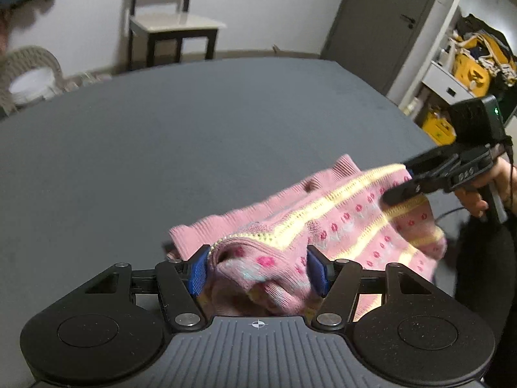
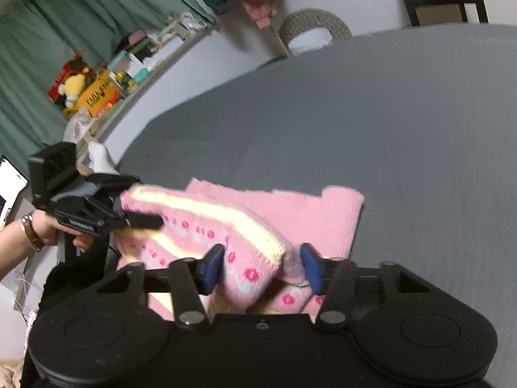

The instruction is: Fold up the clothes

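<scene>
Presently both tongs, left (image 1: 258, 266) and right (image 2: 261, 266), pinch the pink knit garment (image 1: 349, 223) above the tabletop (image 1: 194, 129); uneven pulling could skew its fold.

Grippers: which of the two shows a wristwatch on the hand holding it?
The left gripper, seen in the right wrist view: a brown-strapped watch sits on that wrist. The hand on the right gripper shows none.

Desk (image 1: 194, 135) bare beyond and left of pink knit garment (image 1: 339, 223): open passage. Near edge crowded: garment bunched betw. both grippers' jaws. Chair (image 1: 168, 29), wicker basket (image 1: 29, 71) stand past far edge.
</scene>
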`<state>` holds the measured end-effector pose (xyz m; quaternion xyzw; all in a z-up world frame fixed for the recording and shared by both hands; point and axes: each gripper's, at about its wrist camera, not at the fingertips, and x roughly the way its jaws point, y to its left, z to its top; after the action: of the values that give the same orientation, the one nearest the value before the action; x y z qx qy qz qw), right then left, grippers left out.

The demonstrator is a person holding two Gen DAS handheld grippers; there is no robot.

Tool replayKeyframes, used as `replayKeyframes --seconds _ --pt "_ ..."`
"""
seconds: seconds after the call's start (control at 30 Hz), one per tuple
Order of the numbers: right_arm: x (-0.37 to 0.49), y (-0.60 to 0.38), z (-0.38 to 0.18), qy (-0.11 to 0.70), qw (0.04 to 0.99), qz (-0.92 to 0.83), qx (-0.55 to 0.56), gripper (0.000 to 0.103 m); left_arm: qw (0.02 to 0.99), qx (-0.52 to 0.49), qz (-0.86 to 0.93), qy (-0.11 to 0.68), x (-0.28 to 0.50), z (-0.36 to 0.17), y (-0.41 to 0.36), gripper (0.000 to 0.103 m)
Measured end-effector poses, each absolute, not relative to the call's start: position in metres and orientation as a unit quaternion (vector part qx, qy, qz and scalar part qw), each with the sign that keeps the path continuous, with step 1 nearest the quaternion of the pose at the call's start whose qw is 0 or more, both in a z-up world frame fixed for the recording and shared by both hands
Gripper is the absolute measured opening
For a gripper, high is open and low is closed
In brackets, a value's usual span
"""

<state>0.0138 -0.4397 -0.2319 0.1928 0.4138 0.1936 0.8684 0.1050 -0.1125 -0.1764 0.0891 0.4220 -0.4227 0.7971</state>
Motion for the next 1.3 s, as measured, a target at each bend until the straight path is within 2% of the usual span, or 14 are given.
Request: replayKeyframes --seconds 0.03,0.13,0.3,0.6,0.67,0.73,0.8,0.83,0.93,1.1,1.3 --pt "0.015 -0.44 -0.233 0.414 0.869 0.19 0.193 0.024 0.804 0.092 -0.414 0.417 0.104 -0.177 -0.113 0.061" --pt "0.017 -0.439 -0.235 0.413 0.872 0.181 0.192 0.019 0.813 0.083 -0.394 0.421 0.107 -0.182 -0.114 0.055" --pt "0.02 -0.439 -0.238 0.411 0.876 0.165 0.192 0.018 0.824 0.084 -0.371 0.42 0.11 -0.188 -0.121 0.051" --pt "0.031 -0.437 -0.249 0.413 0.88 0.13 0.194 0.017 0.849 0.047 -0.332 0.408 0.111 -0.207 -0.118 0.051" --pt "0.033 -0.435 -0.254 0.42 0.878 0.119 0.197 0.021 0.854 0.046 -0.321 0.407 0.109 -0.213 -0.119 0.056" --pt "0.034 -0.432 -0.258 0.427 0.876 0.109 0.197 0.025 0.862 0.046 -0.297 0.409 0.108 -0.217 -0.12 0.08" --pt "0.032 -0.43 -0.255 0.426 0.879 0.103 0.19 0.03 0.869 0.044 -0.271 0.412 0.108 -0.217 -0.119 0.089" --pt "0.031 -0.429 -0.253 0.424 0.881 0.1 0.185 0.038 0.869 0.039 -0.271 0.413 0.108 -0.217 -0.118 0.089" --pt "0.025 -0.43 -0.248 0.418 0.888 0.08 0.173 0.05 0.876 0.037 -0.264 0.403 0.102 -0.209 -0.113 0.089" --pt "0.013 -0.436 -0.237 0.406 0.896 0.06 0.171 0.056 0.908 0.085 -0.231 0.339 0.073 -0.185 -0.112 0.089" --pt "0.009 -0.445 -0.236 0.392 0.891 0.069 0.217 0.054 0.924 0.106 -0.279 0.24 0.032 -0.153 -0.124 0.089"
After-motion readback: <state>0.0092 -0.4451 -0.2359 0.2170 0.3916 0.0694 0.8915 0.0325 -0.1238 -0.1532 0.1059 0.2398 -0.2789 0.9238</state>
